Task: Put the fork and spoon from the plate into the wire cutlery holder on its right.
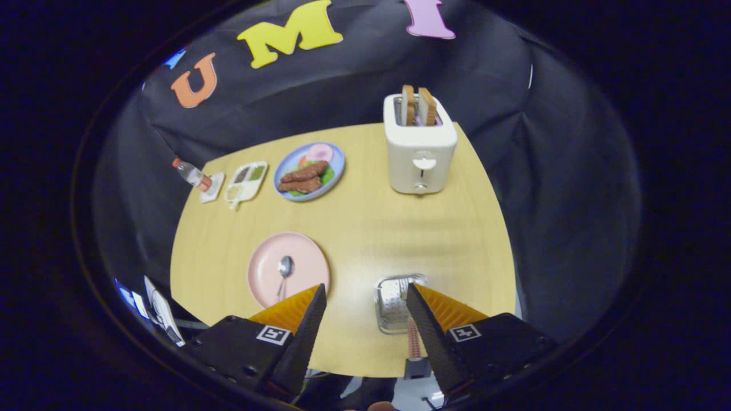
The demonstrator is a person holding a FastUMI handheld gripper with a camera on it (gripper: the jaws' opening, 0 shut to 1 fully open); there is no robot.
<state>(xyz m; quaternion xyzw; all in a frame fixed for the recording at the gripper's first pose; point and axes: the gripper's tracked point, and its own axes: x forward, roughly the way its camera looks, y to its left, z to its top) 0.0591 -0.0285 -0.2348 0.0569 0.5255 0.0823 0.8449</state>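
Note:
A pink plate (pixel 302 257) lies on the wooden table, just beyond my left finger (pixel 311 311). A metal spoon (pixel 284 273) rests on it, bowl pointing away from me. To the plate's right stands the wire cutlery holder (pixel 392 302), its right side hidden behind my right finger (pixel 420 311). A reddish ribbed handle (pixel 414 341) sticks out of the holder toward me, and its head is hidden inside. My gripper (pixel 365 294) hangs well above the table's near edge, open, with nothing between its fingers.
A white toaster (pixel 420 151) with two bread slices stands at the far right. A blue plate of food (pixel 309 171), a small divided tray (pixel 246 181) and a bottle (pixel 191 173) line the far left. Bare tabletop (pixel 377 228) lies in between.

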